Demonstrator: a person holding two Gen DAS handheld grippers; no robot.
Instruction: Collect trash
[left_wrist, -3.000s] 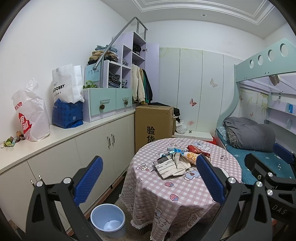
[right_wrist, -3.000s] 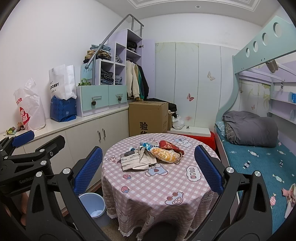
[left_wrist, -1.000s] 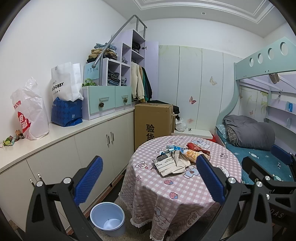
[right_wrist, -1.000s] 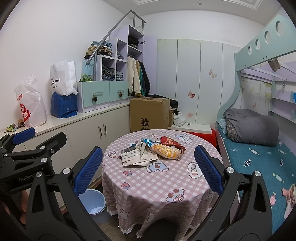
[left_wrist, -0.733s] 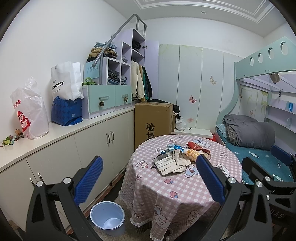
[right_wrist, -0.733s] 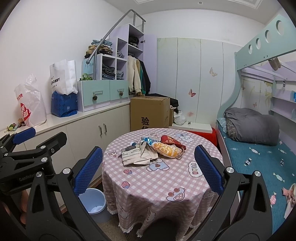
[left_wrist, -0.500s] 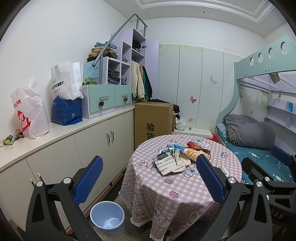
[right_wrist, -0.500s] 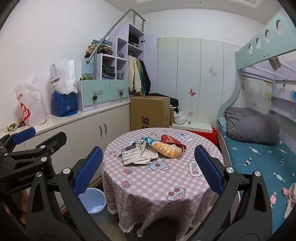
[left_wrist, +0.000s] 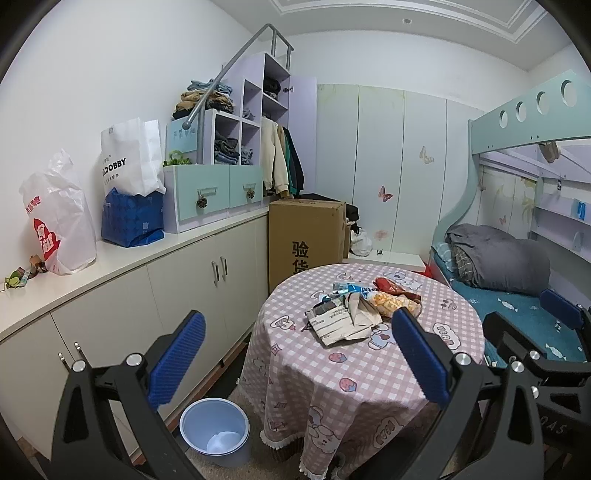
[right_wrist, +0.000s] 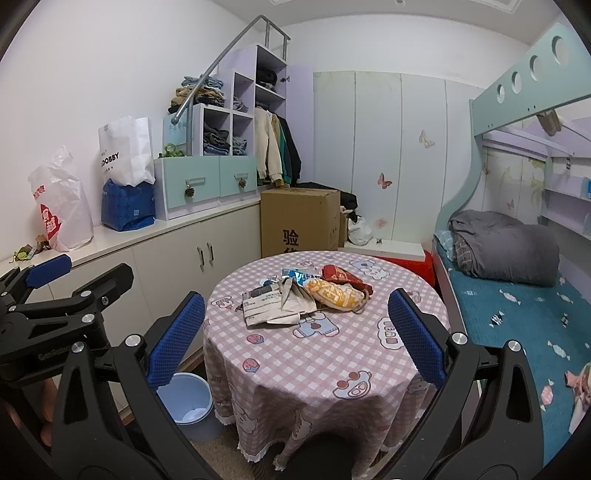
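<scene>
Both grippers spread wide, nothing held. Left gripper (left_wrist: 295, 354) and right gripper (right_wrist: 295, 328) sit short of the round table with the pink checked cartoon cloth (right_wrist: 321, 354), pads not touching anything.

Trash is one loose heap on the far half of the tabletop: crumpled grey-white printed paper bag (right_wrist: 275, 304) on the left, glossy yellow-orange snack pouch (right_wrist: 338, 293) right of it, red foil wrapper (right_wrist: 341, 277) and blue-white wrapper (right_wrist: 301, 275) behind. Heap runs roughly left-right, dead ahead of the right gripper, which looks nearer. All thin, crinkly, light; should pinch easily.

Pale blue round plastic bin (left_wrist: 214, 430) stands on the floor, near-left of the table.
</scene>
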